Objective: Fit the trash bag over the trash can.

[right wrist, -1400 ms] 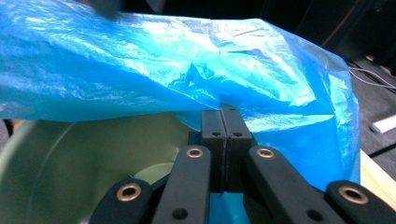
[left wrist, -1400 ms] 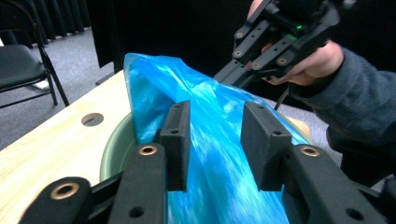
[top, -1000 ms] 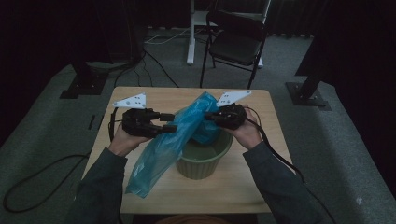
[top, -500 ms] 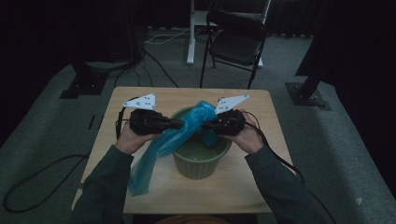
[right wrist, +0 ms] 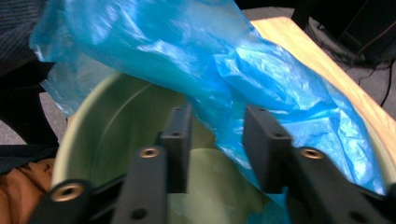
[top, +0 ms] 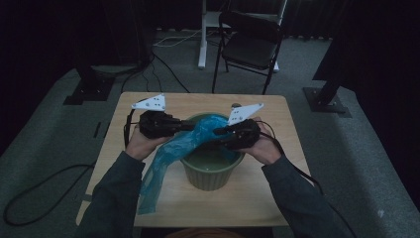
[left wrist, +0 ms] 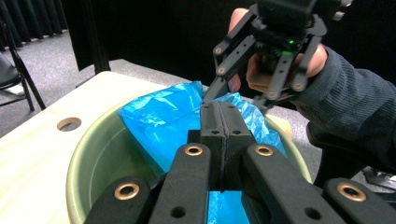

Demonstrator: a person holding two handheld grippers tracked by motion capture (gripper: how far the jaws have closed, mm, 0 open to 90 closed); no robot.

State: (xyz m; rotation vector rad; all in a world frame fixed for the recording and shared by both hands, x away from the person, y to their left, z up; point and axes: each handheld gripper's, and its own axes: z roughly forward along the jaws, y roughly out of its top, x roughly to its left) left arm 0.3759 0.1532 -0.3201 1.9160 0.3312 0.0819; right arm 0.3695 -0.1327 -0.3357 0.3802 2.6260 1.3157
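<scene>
Item: bag (top: 171, 153), blue plastic, thin. I am fitting it into the bin (top: 212, 168), green, round, standing on the bench (top: 277, 188) directly below both tongs. One end of the bag is bunching over the bin mouth between my two tongs; the long tail is trailing down past the rim under my left tongs and onto the bench.

Handling note: I am judging that the mouth of the bag needs to be found and spread, so I am keeping one side pinned while the other tongs re-grip a separate layer of film, then pulling the two apart across the rim. Slow pulls; the film looks easy to tear and slip.

Left tongs (left wrist: 219, 140): clenched tight on a fold of the bag, jaws meeting with film pinched between them.

Right tongs (right wrist: 217, 140): jaws have just been opening, now standing parted; bag film is hanging between them and brushing the right-hand jaw, not pinched.
</scene>
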